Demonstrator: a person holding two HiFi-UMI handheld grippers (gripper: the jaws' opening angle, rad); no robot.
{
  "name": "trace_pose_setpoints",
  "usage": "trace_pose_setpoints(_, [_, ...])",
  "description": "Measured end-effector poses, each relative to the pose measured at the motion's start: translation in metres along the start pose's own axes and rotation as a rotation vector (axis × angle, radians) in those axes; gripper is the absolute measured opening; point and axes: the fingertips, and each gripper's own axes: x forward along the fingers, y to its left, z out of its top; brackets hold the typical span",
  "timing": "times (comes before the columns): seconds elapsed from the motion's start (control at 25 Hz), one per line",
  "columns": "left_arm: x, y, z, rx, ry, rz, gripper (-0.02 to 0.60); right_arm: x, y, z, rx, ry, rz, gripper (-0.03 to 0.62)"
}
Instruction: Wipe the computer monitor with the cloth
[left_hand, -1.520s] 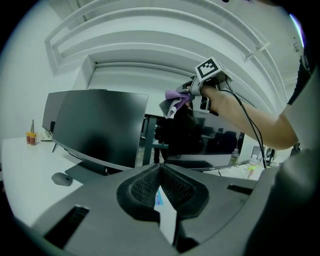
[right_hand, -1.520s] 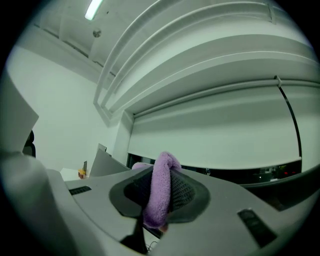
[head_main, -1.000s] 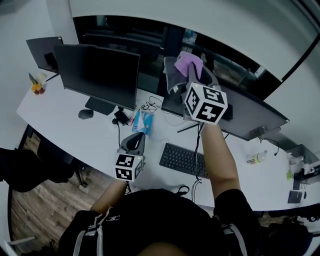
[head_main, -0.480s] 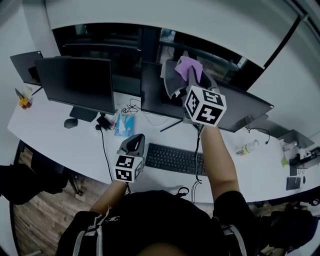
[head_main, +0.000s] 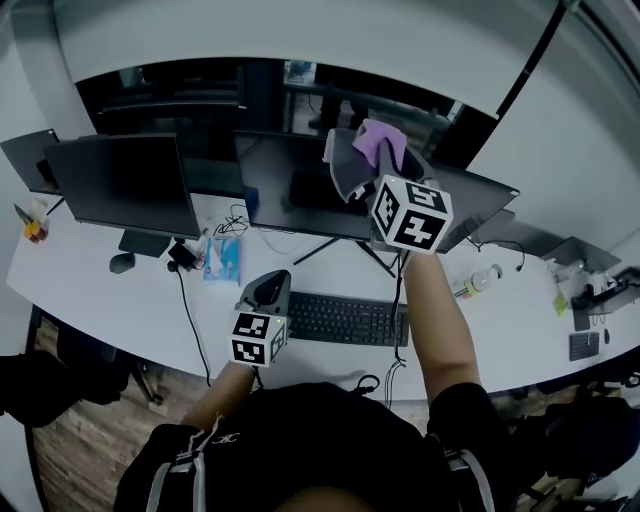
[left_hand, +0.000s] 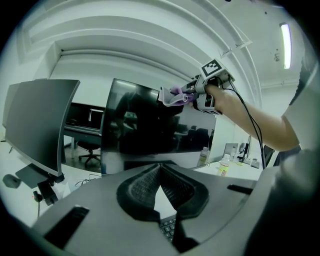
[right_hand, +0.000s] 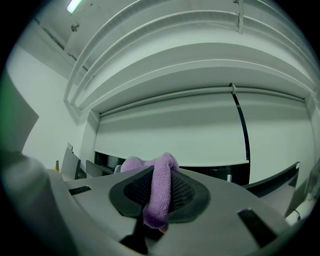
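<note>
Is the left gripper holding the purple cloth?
No, the purple cloth is pinched in the right gripper, while the left gripper holds nothing.

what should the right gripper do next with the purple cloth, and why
Probably bring the fluffy purple cloth, clamped in the right gripper, down onto the black flat monitor screen and start a sweep. The cloth sits at the screen's top edge, and the gripper's own view looks over the monitors at the wall.
</note>
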Motion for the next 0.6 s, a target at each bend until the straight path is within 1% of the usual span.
trace_pose_setpoints(0.6, [0.040,-0.075,0.005,0.048,0.018,-0.098,0.012,-0.047,-0.144,-0.006,0.014,0.013,-0.202,0.083])
